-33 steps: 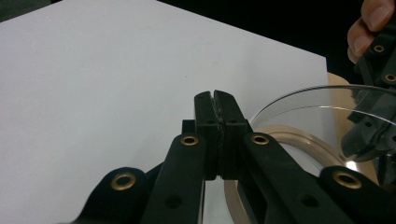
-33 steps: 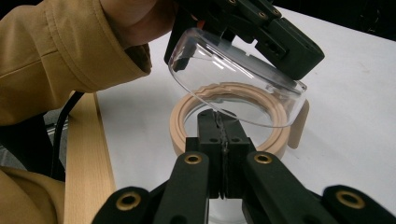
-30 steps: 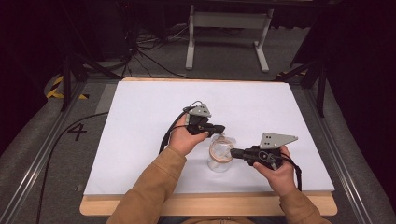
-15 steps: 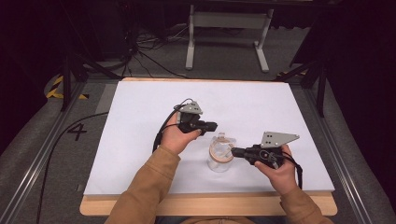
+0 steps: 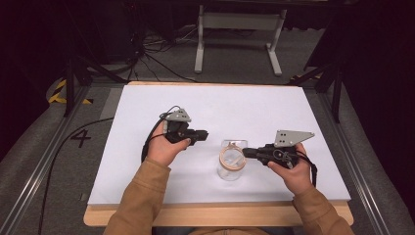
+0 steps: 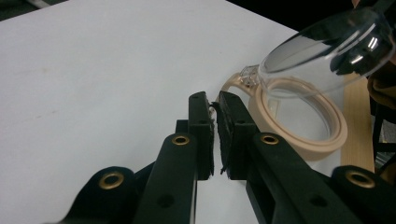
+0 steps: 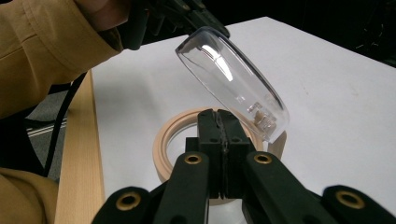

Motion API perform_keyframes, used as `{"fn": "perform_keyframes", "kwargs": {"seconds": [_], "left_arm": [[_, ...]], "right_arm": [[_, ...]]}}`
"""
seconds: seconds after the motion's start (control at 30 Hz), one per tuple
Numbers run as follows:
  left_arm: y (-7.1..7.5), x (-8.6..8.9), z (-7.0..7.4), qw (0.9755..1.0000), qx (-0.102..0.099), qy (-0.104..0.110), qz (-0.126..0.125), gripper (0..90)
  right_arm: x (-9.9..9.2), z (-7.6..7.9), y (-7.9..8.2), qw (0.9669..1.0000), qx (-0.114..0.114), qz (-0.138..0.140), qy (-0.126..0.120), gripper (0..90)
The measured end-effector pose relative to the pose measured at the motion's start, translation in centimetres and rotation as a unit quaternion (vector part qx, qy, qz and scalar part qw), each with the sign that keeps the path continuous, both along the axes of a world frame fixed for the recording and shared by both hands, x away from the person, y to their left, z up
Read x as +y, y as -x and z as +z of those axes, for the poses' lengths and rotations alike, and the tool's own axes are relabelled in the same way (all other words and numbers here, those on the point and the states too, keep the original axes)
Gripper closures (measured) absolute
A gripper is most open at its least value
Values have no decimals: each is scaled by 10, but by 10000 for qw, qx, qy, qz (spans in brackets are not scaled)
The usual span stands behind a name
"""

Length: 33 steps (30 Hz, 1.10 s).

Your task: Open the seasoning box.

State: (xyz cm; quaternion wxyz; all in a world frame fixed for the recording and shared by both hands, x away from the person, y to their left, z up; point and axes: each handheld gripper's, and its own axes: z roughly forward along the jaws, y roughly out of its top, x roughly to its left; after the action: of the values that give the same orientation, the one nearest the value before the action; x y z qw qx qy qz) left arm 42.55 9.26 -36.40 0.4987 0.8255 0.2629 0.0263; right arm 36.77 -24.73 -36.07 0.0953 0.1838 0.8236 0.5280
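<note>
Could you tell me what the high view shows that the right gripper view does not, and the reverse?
High view: the whole white table, the floor's painted 4 and a white stand. Right gripper view: the clear lid tilted open above the beige rim, its hinge up close. Both: the right gripper, shut, at the jar.

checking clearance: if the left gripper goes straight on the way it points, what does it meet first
Most likely the clear jar: the left gripper aims at its tan rim, just ahead, under the raised clear lid. Depth is unclear.
</note>
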Motion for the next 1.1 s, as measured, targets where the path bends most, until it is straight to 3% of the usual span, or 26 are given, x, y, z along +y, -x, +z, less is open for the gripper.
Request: {"fn": "perform_keyframes", "kwargs": {"seconds": [0.6, 0.93, 1.1], "left_arm": [[16, 33, -5, 9991, 192, -257, 284, 823], [20, 43, -9, 9987, 238, -243, 377, 815], [20, 41, -9, 9986, 276, -239, 387, 815]], "right_arm": [[0, 7, -24, 9999, -64, -62, -76, 899], [-1, 1, -38, 9994, -21, -338, 2, 888], [-2, 2, -38, 9994, 4, -335, -55, 874]]}}
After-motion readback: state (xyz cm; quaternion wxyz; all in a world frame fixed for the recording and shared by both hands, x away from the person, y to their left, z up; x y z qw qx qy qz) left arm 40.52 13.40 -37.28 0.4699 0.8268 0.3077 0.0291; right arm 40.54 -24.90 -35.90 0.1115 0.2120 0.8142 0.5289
